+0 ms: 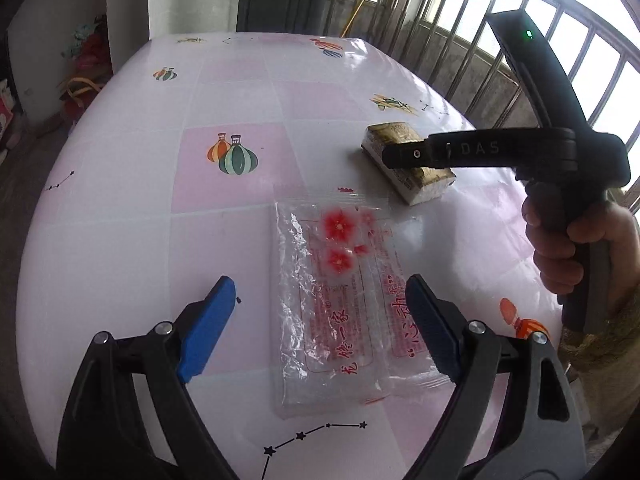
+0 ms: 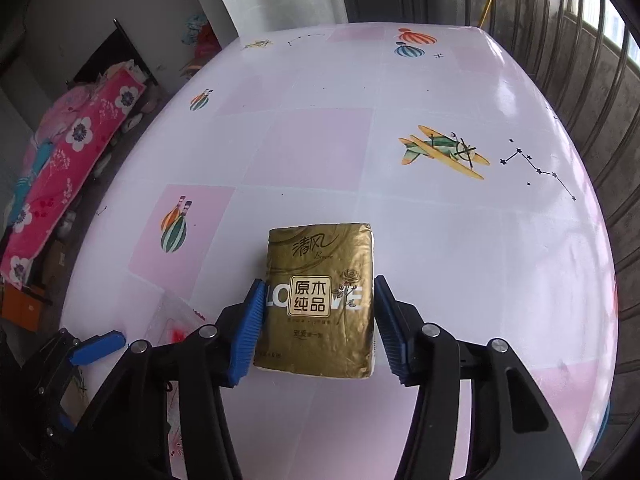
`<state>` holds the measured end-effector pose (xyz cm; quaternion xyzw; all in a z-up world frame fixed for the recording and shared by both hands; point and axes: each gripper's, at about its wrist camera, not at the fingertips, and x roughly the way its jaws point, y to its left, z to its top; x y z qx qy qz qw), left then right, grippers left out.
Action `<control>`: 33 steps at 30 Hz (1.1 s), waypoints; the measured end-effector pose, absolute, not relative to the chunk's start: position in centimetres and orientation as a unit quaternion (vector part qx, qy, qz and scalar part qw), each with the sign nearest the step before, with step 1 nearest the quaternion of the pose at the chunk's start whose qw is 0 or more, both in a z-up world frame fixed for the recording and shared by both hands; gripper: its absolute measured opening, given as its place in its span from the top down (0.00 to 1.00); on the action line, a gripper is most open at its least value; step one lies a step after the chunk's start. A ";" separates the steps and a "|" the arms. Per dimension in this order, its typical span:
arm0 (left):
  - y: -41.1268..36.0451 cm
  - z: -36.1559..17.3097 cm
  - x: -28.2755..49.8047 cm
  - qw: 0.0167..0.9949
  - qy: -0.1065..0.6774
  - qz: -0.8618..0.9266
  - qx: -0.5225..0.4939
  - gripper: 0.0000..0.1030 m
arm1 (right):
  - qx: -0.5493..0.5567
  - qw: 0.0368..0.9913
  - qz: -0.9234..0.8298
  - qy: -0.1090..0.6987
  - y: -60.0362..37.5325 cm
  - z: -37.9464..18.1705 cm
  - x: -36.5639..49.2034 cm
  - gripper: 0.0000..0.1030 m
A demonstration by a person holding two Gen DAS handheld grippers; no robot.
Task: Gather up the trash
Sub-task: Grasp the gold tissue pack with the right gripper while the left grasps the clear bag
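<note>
The right gripper point(image 2: 318, 328) brackets the gold tissue pack point(image 2: 318, 300), left pad touching and right pad just clear, so it may skid sideways, while the left gripper point(image 1: 320, 320) hangs wide open above the slippery clear wrapper point(image 1: 340, 304).

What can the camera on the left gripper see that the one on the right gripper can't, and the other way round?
Only the left wrist view shows the whole clear plastic wrapper with its red flowers, lying between the left gripper's open fingers, and the person's hand holding the other tool.

Only the right wrist view shows the printed gold face of the tissue pack between the right gripper's pads, and a pink floral blanket beside the table.

Both show the pack, a bit of wrapper and the pink checked tablecloth.
</note>
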<state>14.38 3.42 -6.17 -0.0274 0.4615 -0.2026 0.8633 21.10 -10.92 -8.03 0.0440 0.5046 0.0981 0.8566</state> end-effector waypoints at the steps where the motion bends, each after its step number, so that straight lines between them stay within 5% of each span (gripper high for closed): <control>1: 3.8 -6.1 14.4 0.860 0.465 -0.207 -0.040 0.21 | 0.048 0.857 0.097 0.504 -11.2 -8.0 20.9 0.51; 7: 6.0 -6.3 14.6 0.834 0.493 -0.219 -0.118 0.37 | 0.081 0.855 0.105 0.502 -12.7 -7.9 18.3 0.52; 9: 6.9 -6.7 14.5 0.827 0.497 -0.215 -0.155 0.52 | 0.086 0.856 0.127 0.494 -12.6 -7.4 16.7 0.52; 15: 8.1 -7.4 14.2 0.803 0.508 -0.221 -0.221 0.71 | 0.040 0.849 0.183 0.495 -9.7 -7.2 12.6 0.52; 26: 8.0 -8.3 14.3 0.725 0.498 -0.311 -0.361 0.80 | 0.057 0.842 0.186 0.502 -9.7 -8.6 10.6 0.52; 33: 5.2 -7.6 14.6 0.772 0.512 -0.285 -0.245 0.85 | 0.076 0.843 0.190 0.498 -10.1 -8.9 10.5 0.52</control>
